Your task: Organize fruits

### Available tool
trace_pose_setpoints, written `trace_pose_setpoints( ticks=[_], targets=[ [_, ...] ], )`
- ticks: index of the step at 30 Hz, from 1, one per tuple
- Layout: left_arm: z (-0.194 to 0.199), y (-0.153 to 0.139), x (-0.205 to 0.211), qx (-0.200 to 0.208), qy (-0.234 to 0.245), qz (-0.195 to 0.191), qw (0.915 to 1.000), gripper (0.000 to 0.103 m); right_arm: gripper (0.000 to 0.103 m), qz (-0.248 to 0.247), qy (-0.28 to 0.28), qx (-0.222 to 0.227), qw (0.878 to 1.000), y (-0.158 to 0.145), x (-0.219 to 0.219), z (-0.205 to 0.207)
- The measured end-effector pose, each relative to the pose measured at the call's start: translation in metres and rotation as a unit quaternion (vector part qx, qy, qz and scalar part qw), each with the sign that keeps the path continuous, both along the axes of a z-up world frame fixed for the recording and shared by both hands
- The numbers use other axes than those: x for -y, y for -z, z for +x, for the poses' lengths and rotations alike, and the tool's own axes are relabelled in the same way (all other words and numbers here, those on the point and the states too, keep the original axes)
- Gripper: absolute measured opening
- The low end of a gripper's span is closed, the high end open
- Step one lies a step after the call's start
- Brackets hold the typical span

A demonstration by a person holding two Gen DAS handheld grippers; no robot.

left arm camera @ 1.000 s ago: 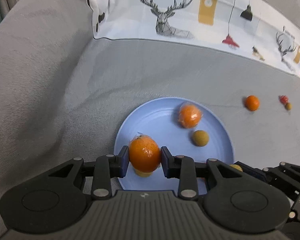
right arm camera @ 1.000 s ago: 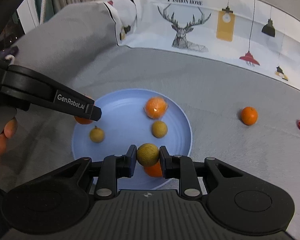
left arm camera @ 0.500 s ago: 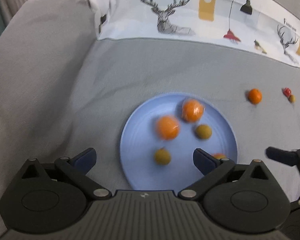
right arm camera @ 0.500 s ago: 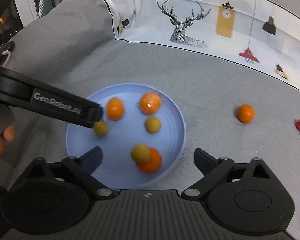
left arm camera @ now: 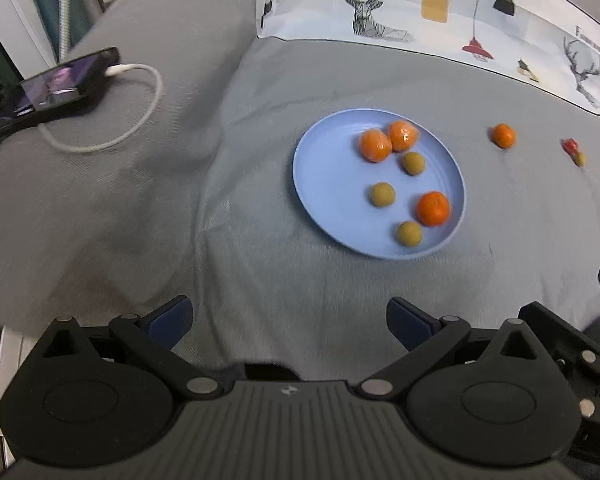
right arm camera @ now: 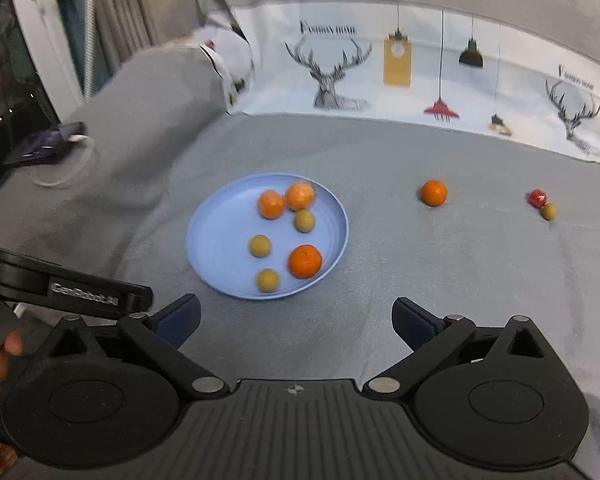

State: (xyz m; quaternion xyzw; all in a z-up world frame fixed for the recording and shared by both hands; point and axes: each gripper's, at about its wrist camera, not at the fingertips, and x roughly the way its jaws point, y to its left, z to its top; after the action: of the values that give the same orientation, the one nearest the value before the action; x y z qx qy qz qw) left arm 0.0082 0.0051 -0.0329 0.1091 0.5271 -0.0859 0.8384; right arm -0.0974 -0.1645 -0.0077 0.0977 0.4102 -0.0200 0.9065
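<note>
A blue plate [left arm camera: 324,184] [right arm camera: 216,256] lies on the grey cloth and holds three oranges and three small brown-yellow fruits. A loose orange [left arm camera: 503,135] [right arm camera: 434,193] lies on the cloth to its right. Farther right lie a small red fruit [left arm camera: 570,145] [right arm camera: 537,197] and a small brown-yellow fruit [left arm camera: 579,158] [right arm camera: 548,211], side by side. My left gripper [left arm camera: 288,320] is open and empty, well back from the plate. My right gripper [right arm camera: 296,320] is open and empty, just short of the plate's near rim.
A phone [left arm camera: 56,84] with a white charging cable [left arm camera: 140,120] lies on the grey sofa arm at the left. A printed white cloth with deer [right arm camera: 332,76] runs along the back. The left gripper's body [right arm camera: 68,288] shows at the right view's left edge.
Both grippers opened, dropped an orange and a brown-yellow fruit onto the plate, then pulled back and up. The phone has come into view.
</note>
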Motion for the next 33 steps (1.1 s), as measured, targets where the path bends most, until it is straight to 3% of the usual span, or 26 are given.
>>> trace_pose_setpoints(
  ticks=[4,12,33],
  targets=[
    [-0.025,-0.014,-0.007,0.023,0.002,0.002,0.9997,0.103,0.102,-0.016,0.002,0.032,0.999,-0.01,-0.012,-0.026],
    [-0.053,-0.03,-0.006,0.05,0.014,0.001,0.9986,0.103,0.102,-0.012,0.006,0.054,0.998,-0.018,-0.017,-0.047],
    [-0.059,-0.032,0.0,0.055,0.024,0.011,0.9981,0.103,0.102,-0.019,0.005,0.066,0.998,-0.024,-0.02,-0.057]
  ],
)
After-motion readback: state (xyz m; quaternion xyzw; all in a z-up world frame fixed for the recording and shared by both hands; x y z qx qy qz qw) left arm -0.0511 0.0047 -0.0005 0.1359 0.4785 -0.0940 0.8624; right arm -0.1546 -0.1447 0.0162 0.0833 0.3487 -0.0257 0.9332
